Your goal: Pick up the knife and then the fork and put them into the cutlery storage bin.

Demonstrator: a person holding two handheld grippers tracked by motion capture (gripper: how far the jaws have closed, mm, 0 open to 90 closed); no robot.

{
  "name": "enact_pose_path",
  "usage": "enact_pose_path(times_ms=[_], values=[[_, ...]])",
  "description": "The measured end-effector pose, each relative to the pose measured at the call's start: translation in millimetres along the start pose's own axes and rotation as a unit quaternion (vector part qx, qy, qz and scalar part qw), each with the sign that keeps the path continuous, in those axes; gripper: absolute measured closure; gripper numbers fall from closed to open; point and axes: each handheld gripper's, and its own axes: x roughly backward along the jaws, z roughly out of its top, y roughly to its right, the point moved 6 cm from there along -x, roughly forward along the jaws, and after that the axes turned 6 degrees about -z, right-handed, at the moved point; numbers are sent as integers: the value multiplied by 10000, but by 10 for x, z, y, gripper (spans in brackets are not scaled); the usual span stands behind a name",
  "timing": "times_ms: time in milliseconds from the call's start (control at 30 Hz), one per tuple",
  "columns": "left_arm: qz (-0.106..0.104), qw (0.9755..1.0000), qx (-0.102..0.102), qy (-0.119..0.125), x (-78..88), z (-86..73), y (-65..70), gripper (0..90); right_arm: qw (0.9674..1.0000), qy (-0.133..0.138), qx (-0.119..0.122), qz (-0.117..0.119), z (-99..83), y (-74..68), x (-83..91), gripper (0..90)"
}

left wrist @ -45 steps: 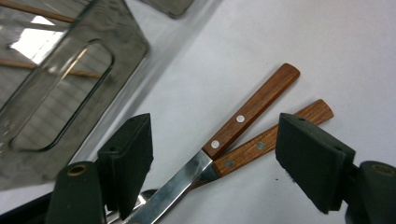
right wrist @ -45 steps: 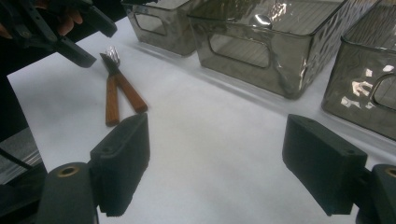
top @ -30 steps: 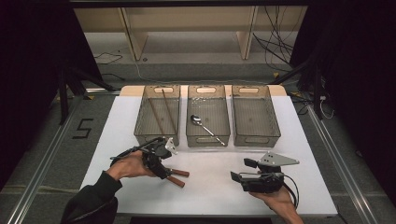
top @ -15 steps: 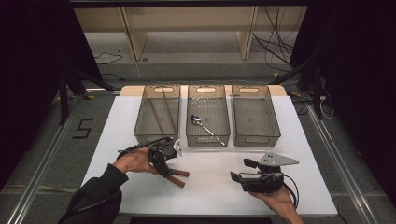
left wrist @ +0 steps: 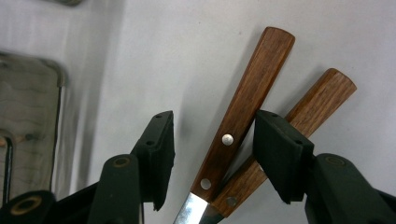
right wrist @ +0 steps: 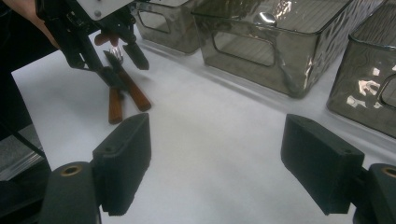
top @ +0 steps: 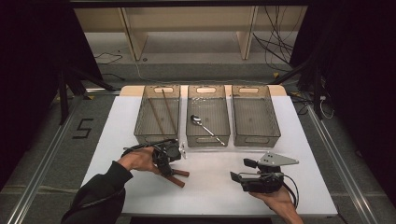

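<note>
Two wooden-handled utensils lie crossed on the white table [top: 210,196], their handles [top: 180,175] pointing toward the front. My left gripper [top: 166,161] points down over them. In the left gripper view the upper handle [left wrist: 247,93] sits between the jaws of my left gripper [left wrist: 213,128], with a gap to the left pad. The right pad stands over the second handle [left wrist: 322,95]. The jaws have just been closing and do not pinch. My right gripper [top: 236,177] rests at the front right, open, nothing between its jaws [right wrist: 217,140].
Three smoky clear bins stand in a row at the back. The left bin [top: 144,133] holds chopsticks, the middle bin [top: 189,137] holds a spoon [top: 205,127], and the right bin [top: 275,133] has nothing in it. The right gripper view shows the left gripper [right wrist: 116,53] over the handles [right wrist: 135,95].
The left gripper has settled lower over the crossed handles and its jaws have narrowed around them. The right hand and gripper have not moved.
</note>
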Motion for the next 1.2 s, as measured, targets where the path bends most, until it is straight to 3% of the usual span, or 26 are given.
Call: enact_pose_path(times_ms=[167, 233, 467, 700, 867, 1200], values=[[42, 10000, -9, 69, -32, 14, 13, 491, 10000, 10, -2, -9, 2, 4, 1, 253], [174, 9998, -24, -39, -73, -1, -3, 515, 10000, -6, -15, -13, 0, 4, 1, 253], [-64, 10000, 40, 47, -85, -19, -16, 608, 10000, -8, -11, -14, 2, 6, -9, 254], [-122, 9999, -3, 59, -84, -16, -13, 683, 10000, -8, -16, -14, 2, 5, -9, 256], [-63, 10000, -69, 27, -79, -8, -21, 714, 10000, -11, -15, -13, 2, 7, -11, 257], [74, 9999, 107, 110, -79, 15, -78, 758, 10000, -8, -17, -34, 4, 11, -7, 260]])
